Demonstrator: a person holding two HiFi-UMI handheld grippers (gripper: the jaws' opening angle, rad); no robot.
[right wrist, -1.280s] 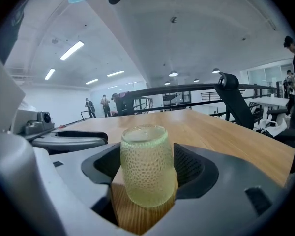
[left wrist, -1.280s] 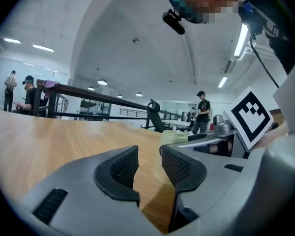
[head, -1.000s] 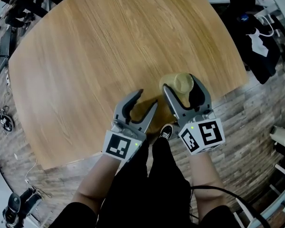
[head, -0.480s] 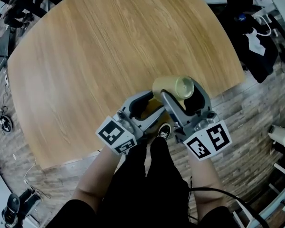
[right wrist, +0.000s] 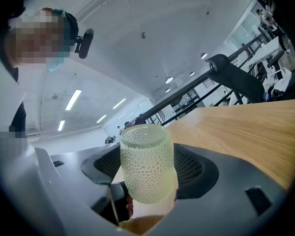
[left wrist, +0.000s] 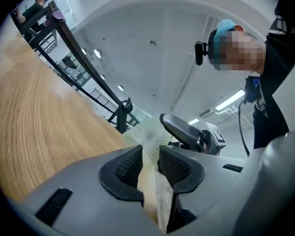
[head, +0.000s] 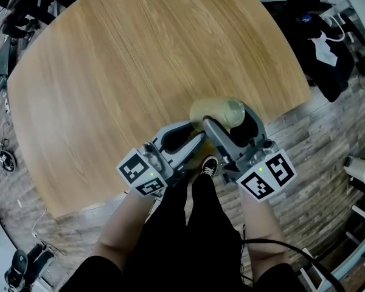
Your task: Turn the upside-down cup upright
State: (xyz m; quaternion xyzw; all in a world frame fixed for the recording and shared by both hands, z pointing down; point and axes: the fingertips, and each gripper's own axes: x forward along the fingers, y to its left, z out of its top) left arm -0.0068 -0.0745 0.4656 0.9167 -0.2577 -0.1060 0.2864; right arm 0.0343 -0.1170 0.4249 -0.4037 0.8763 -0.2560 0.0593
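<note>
The pale green, dimpled glass cup [head: 214,109] hangs just above the near edge of the round wooden table [head: 128,59], tipped over with its mouth to the left. My right gripper [head: 226,115] is shut on the cup's body [right wrist: 146,163], one pad on each side. My left gripper [head: 192,132] has rolled onto its side at the cup's mouth. In the left gripper view its jaws are closing, and the cup's wall [left wrist: 150,131] sits between the pads [left wrist: 129,167], touching both. The right gripper's finger [left wrist: 184,129] shows just beyond.
The table's near edge runs right under both grippers, with my legs and a shoe [head: 212,168] below it. A white paper cup [head: 359,173] stands on the plank floor at the right. Dark bags and cables [head: 334,53] lie off the table's far right.
The cup has tipped from base-up to lying on its side in the right gripper. The left gripper rolled, moved in to the cup's mouth and narrowed its jaws around the wall.
</note>
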